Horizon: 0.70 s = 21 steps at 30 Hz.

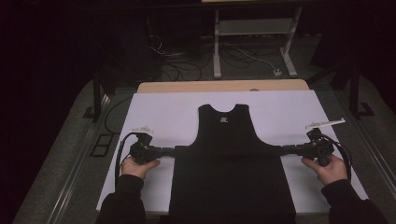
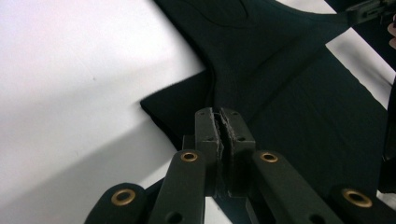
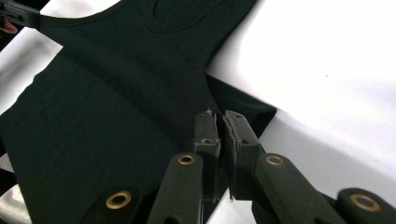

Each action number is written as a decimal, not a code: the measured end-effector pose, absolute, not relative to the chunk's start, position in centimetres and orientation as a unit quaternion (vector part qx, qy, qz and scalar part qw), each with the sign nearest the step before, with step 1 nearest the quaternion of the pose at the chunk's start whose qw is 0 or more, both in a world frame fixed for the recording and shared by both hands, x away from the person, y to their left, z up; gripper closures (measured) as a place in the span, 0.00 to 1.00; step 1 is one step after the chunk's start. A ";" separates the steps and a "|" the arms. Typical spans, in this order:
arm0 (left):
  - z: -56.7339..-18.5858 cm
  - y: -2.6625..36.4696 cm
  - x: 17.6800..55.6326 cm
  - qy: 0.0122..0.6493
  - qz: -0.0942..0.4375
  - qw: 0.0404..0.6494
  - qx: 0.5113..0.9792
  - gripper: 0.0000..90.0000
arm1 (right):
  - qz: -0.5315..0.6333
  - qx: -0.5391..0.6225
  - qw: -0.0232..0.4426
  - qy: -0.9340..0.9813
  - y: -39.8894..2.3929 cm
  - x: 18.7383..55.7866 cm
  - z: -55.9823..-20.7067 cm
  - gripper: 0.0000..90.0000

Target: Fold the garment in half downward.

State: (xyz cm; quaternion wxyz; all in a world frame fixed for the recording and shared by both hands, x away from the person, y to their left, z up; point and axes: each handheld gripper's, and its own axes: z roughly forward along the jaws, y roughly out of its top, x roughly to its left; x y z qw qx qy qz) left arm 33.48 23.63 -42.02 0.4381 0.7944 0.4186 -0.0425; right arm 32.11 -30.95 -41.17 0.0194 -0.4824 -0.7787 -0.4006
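Both claws, left (image 1: 169, 150) and right (image 1: 286, 149), are clamped on the limp, light shirt (image 1: 229, 140) at its side edges below the armholes, a sound hold.

Garment (image 1: 229, 158) flat on sheet (image 1: 159, 112)

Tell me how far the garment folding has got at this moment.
Done: the black tank top lies flat on the white sheet. In hand: the left claw and right claw each pinch a side edge. Left: it seems no fold is finished.
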 end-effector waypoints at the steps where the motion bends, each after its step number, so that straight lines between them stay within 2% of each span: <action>1: -42.0 23.6 33.4 0.419 -0.043 0.436 0.795 0.95 | -0.400 -0.483 0.021 -0.778 -30.9 32.0 -41.2 0.92; 21: -42.3 23.9 32.5 0.426 -0.066 0.421 0.798 0.95 | -0.386 -0.487 0.037 -0.783 -31.0 30.5 -41.3 0.92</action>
